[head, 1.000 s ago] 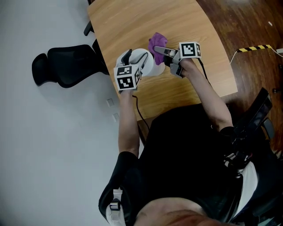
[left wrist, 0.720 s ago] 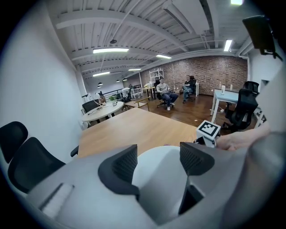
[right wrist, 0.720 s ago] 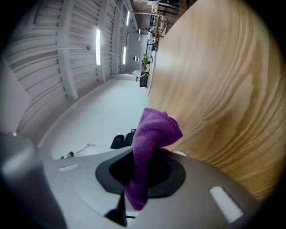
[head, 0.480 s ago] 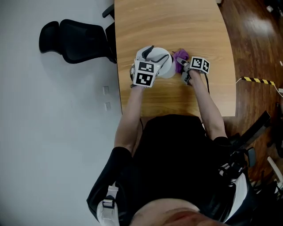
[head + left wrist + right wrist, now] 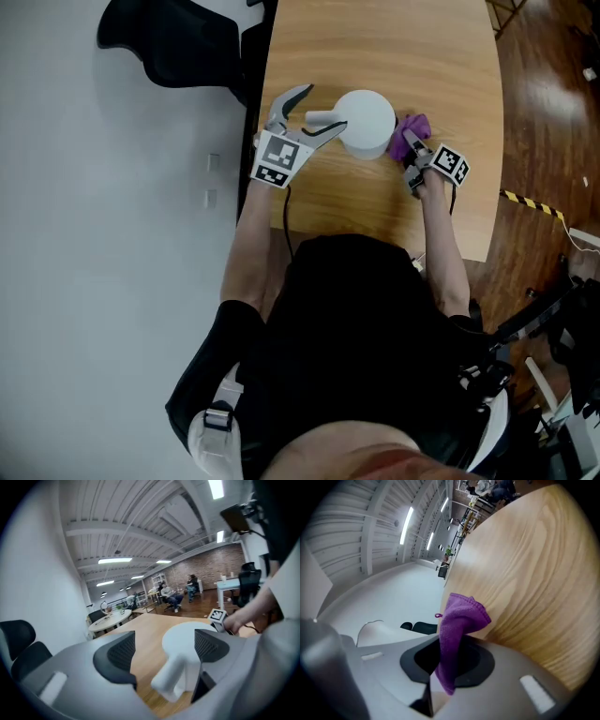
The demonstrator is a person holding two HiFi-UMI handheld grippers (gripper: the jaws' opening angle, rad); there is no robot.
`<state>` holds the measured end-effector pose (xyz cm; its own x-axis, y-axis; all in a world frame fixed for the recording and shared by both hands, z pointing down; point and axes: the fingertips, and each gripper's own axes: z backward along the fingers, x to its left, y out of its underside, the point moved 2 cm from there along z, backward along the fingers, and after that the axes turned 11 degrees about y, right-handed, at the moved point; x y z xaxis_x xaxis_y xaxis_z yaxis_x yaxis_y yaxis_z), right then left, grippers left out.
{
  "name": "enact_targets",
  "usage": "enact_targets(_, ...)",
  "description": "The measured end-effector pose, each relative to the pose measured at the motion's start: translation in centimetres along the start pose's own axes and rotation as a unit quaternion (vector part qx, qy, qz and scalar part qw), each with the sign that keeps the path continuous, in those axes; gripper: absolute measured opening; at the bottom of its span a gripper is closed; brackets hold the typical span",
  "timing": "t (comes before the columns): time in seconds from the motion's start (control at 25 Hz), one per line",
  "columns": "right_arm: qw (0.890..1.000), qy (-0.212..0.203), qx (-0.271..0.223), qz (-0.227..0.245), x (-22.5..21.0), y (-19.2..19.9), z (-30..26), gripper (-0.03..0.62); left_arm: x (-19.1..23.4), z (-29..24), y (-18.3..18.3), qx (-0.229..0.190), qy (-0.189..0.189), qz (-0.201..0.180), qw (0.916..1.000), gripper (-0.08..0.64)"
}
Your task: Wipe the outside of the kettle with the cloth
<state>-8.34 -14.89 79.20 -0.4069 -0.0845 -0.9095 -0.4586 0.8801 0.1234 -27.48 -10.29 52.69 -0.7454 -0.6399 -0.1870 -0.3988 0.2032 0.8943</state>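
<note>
Since kettle (image 5: 367, 120) looks rigid and slick, hold its handle (image 5: 322, 119); left tool (image 5: 325, 107) jaws just opened wide astride it, right tool (image 5: 409, 150) pinches limp cloth (image 5: 412, 127).

Far tabletop (image 5: 375, 42): bare wood, open past kettle (image 5: 367, 120).
Near strip: bare betw. kettle & table edge.
L gripper (image 5: 324, 107): jaws just opened wide; handle (image 5: 319, 119) in gap, nearer one jaw, room on other side.
R gripper (image 5: 409, 148): cloth (image 5: 413, 127) fills space betw. it & kettle.
Middle: kettle blocks straight L-R path.
Table's left: chair (image 5: 178, 42) by far corner; floor (image 5: 112, 234) open.
</note>
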Motion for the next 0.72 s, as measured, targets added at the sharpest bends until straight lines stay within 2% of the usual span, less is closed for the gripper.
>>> enact_targets(0.08, 0.999, 0.022, -0.019, -0.02, 0.6, -1.1, -1.3, 0.05, 3.6, 1.2, 5.9, 0.026, 0.046, -0.009, 0.9985, 0.592)
enact_targets(0.16, 0.997, 0.06, -0.034, -0.035, 0.3, -1.2, -1.1, 0.049, 4.3, 0.2, 12.2, 0.067, 0.091, 0.011, 0.9935, 0.592)
enact_targets(0.2, 0.996, 0.068, -0.038, -0.037, 0.1, -0.9, -0.7, 0.049, 3.7, -0.8, 14.4, 0.068, 0.111, 0.029, 0.9911, 0.592)
enact_targets(0.32, 0.993, 0.111, -0.04, -0.029, -0.4, 1.9, 0.4, 0.049, 2.2, -3.5, 18.5, 0.029, 0.158, 0.085, 0.9833, 0.589)
enact_targets(0.36, 0.991, 0.122, -0.041, -0.025, -0.4, 2.9, 0.6, 0.049, 2.2, -4.1, 19.7, 0.018, 0.167, 0.099, 0.9809, 0.589)
enact_targets(0.4, 0.993, 0.108, -0.045, -0.02, -0.3, 3.7, 0.4, 0.049, 2.5, -4.4, 20.6, 0.006, 0.172, 0.11, 0.9789, 0.562)
enact_targets(0.48, 0.996, 0.066, -0.055, -0.013, 0.2, 4.7, -0.1, 0.049, 3.3, -4.2, 21.3, -0.019, 0.176, 0.133, 0.9751, 0.456)
enact_targets(0.52, 0.995, 0.077, -0.059, -0.01, 0.4, 5.4, 0.3, 0.049, 3.7, -3.9, 21.3, -0.023, 0.179, 0.141, 0.9734, 0.444)
enact_targets(0.56, 0.993, 0.099, -0.062, -0.006, 0.7, 6.2, 0.7, 0.049, 3.7, -3.5, 21.3, -0.018, 0.181, 0.144, 0.9728, 0.465)
enact_targets(0.64, 0.992, 0.106, -0.071, 0.009, 1.8, 7.6, 0.8, 0.049, 2.5, -2.9, 21.3, 0.008, 0.182, 0.138, 0.9734, 0.486)
enact_targets(0.72, 0.985, 0.142, -0.094, 0.018, 2.4, 7.9, 1.3, 0.049, 0.9, -2.8, 20.9, 0.031, 0.177, 0.14, 0.9737, 0.487)
